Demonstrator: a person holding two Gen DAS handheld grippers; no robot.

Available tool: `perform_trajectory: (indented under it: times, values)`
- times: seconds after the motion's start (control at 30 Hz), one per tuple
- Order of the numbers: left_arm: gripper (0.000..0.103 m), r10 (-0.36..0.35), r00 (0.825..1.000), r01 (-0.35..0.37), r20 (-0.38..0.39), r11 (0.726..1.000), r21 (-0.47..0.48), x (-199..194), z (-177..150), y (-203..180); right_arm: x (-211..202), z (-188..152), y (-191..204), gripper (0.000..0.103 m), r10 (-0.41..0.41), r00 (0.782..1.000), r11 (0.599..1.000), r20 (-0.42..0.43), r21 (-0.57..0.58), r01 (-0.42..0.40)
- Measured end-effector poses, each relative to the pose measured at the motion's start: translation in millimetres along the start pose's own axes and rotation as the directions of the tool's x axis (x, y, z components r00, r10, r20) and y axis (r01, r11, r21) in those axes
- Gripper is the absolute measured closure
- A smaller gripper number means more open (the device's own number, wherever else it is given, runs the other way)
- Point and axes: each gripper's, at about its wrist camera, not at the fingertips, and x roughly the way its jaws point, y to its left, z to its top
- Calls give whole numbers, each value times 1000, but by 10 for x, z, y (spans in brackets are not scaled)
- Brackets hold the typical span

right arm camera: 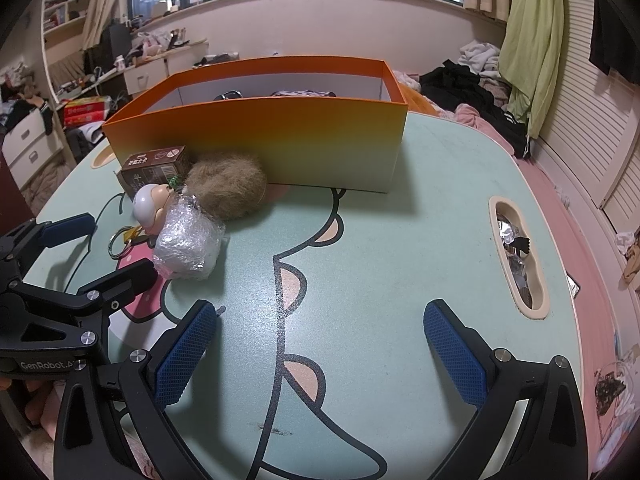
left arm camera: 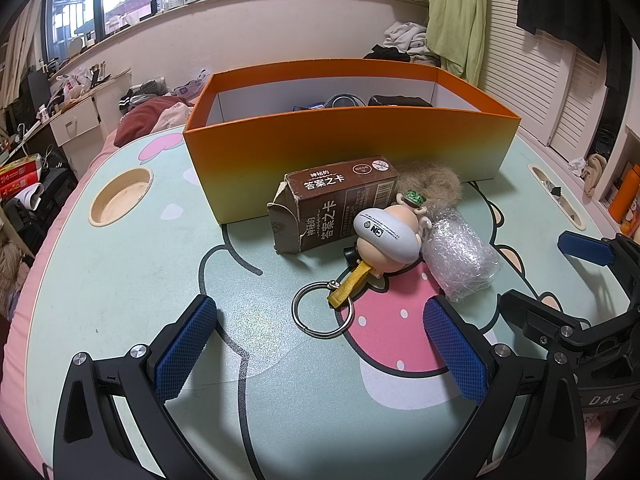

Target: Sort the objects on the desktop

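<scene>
A big-headed figure keychain (left arm camera: 386, 236) with a metal ring (left arm camera: 322, 310) lies on the cartoon table top (left arm camera: 120, 280). Behind it stands a brown card box (left arm camera: 336, 208); a bubble-wrap bundle (left arm camera: 460, 256) and a tan fur ball (left arm camera: 432, 184) lie to its right. All sit in front of the orange box (left arm camera: 352, 148), which holds some dark items. My left gripper (left arm camera: 320, 344) is open, with the ring just beyond its fingertips. My right gripper (right arm camera: 320, 354) is open over bare table top, with the bubble-wrap bundle (right arm camera: 186, 240) and fur ball (right arm camera: 226, 188) to its front left.
A round cup recess (left arm camera: 122, 196) is set in the table's left side. An oval slot (right arm camera: 518, 256) holding small clutter sits near the right edge. Each gripper shows in the other's view: right gripper (left arm camera: 556, 276), left gripper (right arm camera: 100, 254). A bed with clothes surrounds the table.
</scene>
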Motion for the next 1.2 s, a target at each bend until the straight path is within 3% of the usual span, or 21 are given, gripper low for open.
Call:
perform_trajectory:
  times: [0.27,0.43,0.5,0.57,0.6,0.73,0.8,0.93,1.03,1.1,1.2]
  values:
    - [0,-5,1000,5,-5,1000,13,16,37,-31,0,9,1,0,2,1000,1000,1,-2,-2]
    - [1,-60,995,63,-75,997,35,40,158,16,-1,9,-4,0,9,1000,1000,4,-6,-9]
    - [6,-157,987,156,-26,987,-23,-30,210,153,2,11,-3,0,12,1000,1000,6,-9,-12]
    - [35,-197,980,198,19,978,-74,-78,287,269,3,1,-5,0,14,1000,1000,11,-11,-14]
    - [40,-203,979,203,10,976,-75,-61,328,283,3,-1,-2,0,15,1000,1000,14,-12,-15]
    - [52,-265,964,263,-13,960,-94,0,422,289,3,-22,-16,0,23,999,1000,23,-17,-22]
    - [53,-281,960,280,2,956,-85,-1,413,236,-16,-20,-43,0,52,998,999,32,-8,-52]
    - [53,-298,954,299,35,952,-63,-55,363,137,-142,29,-151,18,161,984,985,79,43,-165]
    - [67,-309,950,310,38,951,-16,-71,433,4,-214,129,-106,30,231,968,972,94,26,-235]
    - [67,-290,956,290,37,957,7,-30,486,-58,-196,188,24,47,281,958,960,65,-15,-280]
    - [72,-323,946,324,19,946,-9,90,537,-87,-123,208,217,48,279,960,958,25,-71,-277]
